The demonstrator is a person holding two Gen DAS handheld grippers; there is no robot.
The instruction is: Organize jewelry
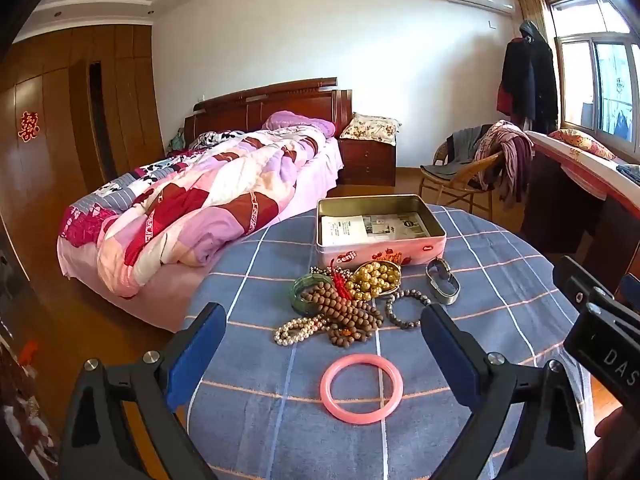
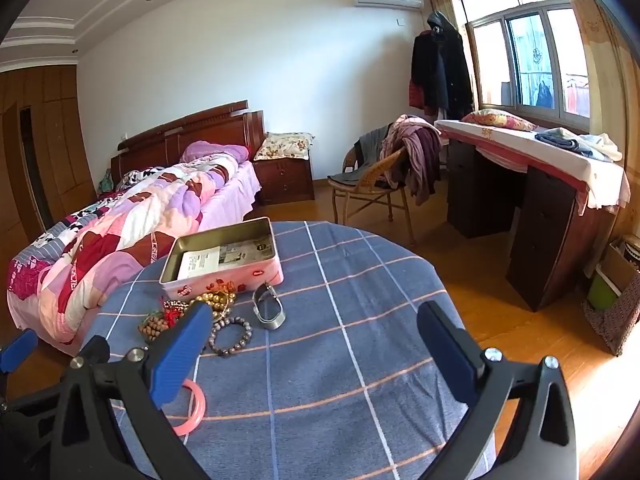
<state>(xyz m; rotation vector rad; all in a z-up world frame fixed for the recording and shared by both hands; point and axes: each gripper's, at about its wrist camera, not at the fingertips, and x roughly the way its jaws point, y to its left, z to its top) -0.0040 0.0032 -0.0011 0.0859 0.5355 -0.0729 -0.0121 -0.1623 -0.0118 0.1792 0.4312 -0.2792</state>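
Left claw gapes over the desk; pink bangle lower centre, bead heap mid-frame, open tin above it.

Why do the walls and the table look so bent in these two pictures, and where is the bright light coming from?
Both wrist views use fisheye lenses: the ceiling lines bow, the table bulges and the corners go black. In the right wrist view daylight enters through the window, putting a glare patch on the floor. In the left wrist view the pink bangle looks sharp.
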